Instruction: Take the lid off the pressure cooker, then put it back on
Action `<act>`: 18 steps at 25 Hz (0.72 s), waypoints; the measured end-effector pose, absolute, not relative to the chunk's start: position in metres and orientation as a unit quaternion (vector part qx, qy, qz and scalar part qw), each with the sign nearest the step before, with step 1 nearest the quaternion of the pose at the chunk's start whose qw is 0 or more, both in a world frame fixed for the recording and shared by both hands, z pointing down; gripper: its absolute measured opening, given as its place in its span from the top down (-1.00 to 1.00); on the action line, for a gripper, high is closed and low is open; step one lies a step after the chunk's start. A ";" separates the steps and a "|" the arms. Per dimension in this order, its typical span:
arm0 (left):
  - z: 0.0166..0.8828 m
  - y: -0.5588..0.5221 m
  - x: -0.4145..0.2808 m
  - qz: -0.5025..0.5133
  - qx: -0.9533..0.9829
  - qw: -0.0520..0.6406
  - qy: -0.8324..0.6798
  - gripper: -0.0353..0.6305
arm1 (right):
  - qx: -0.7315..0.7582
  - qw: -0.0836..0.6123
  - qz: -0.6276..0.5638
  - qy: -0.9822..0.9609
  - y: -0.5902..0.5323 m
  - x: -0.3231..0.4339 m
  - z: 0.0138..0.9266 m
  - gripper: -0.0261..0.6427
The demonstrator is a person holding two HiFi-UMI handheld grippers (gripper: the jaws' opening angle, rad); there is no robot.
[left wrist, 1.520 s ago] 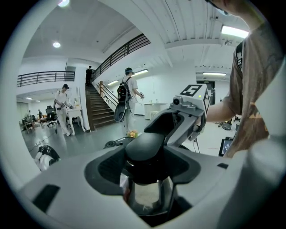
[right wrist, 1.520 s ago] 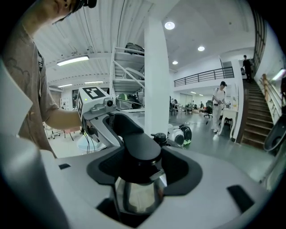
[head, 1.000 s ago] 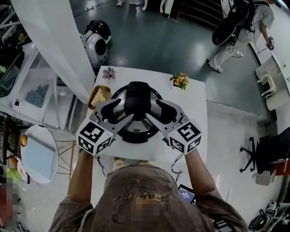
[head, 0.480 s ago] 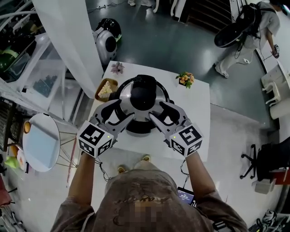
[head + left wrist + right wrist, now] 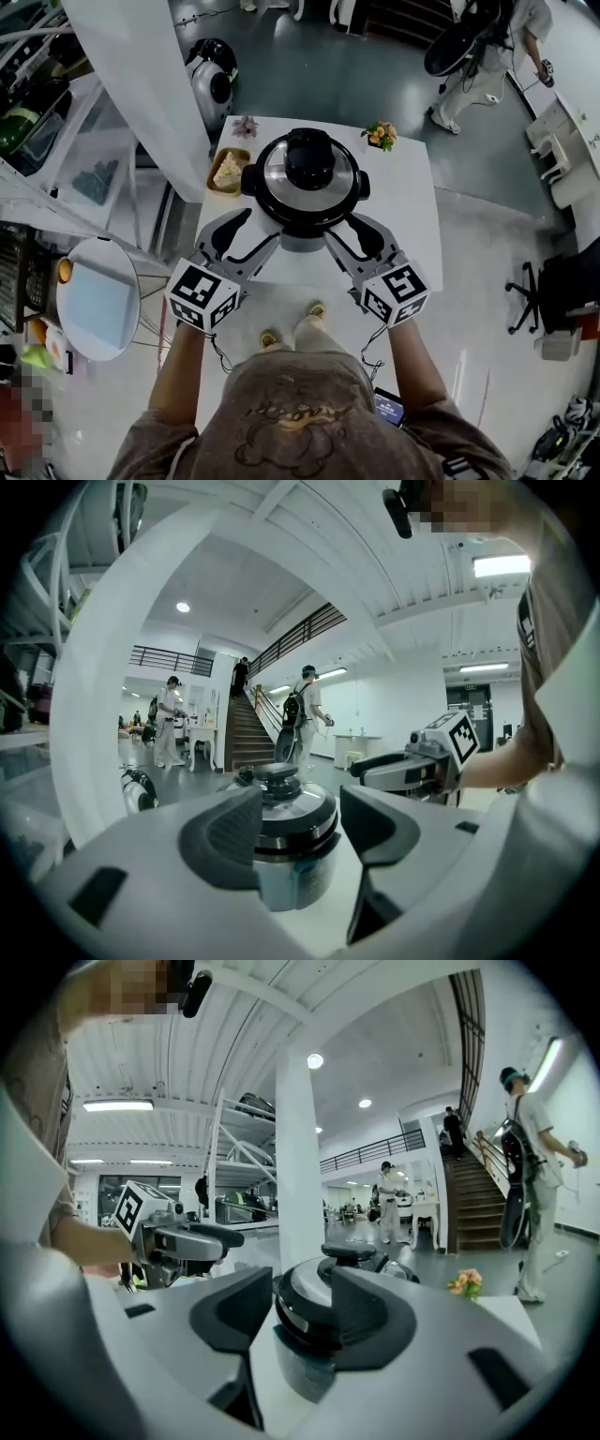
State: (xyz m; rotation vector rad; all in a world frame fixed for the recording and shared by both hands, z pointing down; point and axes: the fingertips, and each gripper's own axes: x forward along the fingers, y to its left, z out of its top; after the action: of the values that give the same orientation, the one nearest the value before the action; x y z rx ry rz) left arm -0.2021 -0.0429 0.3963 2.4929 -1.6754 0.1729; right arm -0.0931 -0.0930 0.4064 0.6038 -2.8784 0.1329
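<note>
The steel pressure cooker (image 5: 307, 192) stands at the far middle of the white table (image 5: 412, 220), its lid (image 5: 281, 173) with a black knob (image 5: 309, 157) sitting on it. Both grippers hover on the near side of the pot, apart from it. My left gripper (image 5: 246, 236) is open and empty. My right gripper (image 5: 352, 238) is open too; its jaws have just been closing with nothing between them. In the left gripper view the cooker (image 5: 291, 874) shows beyond the open gripper (image 5: 300, 832). The right gripper view frames the cooker (image 5: 305, 1358) between the open gripper (image 5: 300, 1321).
A wooden bowl of food (image 5: 228, 172) sits left of the cooker. Small flower pots (image 5: 381, 133) (image 5: 246, 125) stand at the table's far edge. A white pillar (image 5: 141, 84) rises on the left, and a round side table (image 5: 97, 298) stands below it. A person (image 5: 478, 56) walks at top right.
Both grippers have drawn back from beside the lid's knob toward the table's near edge. The right jaws have narrowed a little. The lid stays on the cooker.
</note>
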 end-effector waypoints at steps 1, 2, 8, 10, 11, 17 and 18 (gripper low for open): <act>0.395 -0.037 -0.202 0.053 0.827 0.067 -0.556 0.11 | 0.213 0.097 0.046 -0.971 -0.087 -0.090 0.407 0.37; 0.395 -0.031 -0.202 0.048 0.827 0.069 -0.556 0.13 | 0.220 0.097 0.045 -0.970 -0.081 -0.088 0.408 0.38; 0.399 -0.008 -0.198 0.023 0.821 0.080 -0.565 0.17 | 0.252 0.091 0.046 -0.962 -0.059 -0.065 0.410 0.42; 0.407 -0.003 -0.196 0.025 0.817 0.078 -0.571 0.19 | 0.269 0.079 0.052 -0.959 -0.057 -0.054 0.413 0.47; 0.412 -0.001 -0.196 0.026 0.814 0.076 -0.575 0.20 | 0.277 0.072 0.056 -0.957 -0.056 -0.049 0.415 0.48; 0.448 0.007 -0.187 0.016 0.795 0.083 -0.601 0.30 | 0.306 0.061 0.078 -0.947 -0.049 -0.024 0.447 0.56; 0.453 0.009 -0.185 0.012 0.793 0.088 -0.603 0.35 | 0.309 0.064 0.081 -0.945 -0.047 -0.023 0.454 0.59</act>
State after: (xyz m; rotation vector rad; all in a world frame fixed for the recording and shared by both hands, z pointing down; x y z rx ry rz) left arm -0.1853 0.0090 0.4532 2.3615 -1.7941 0.0360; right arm -0.0227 -0.0473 0.4538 0.9341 -2.8537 0.2438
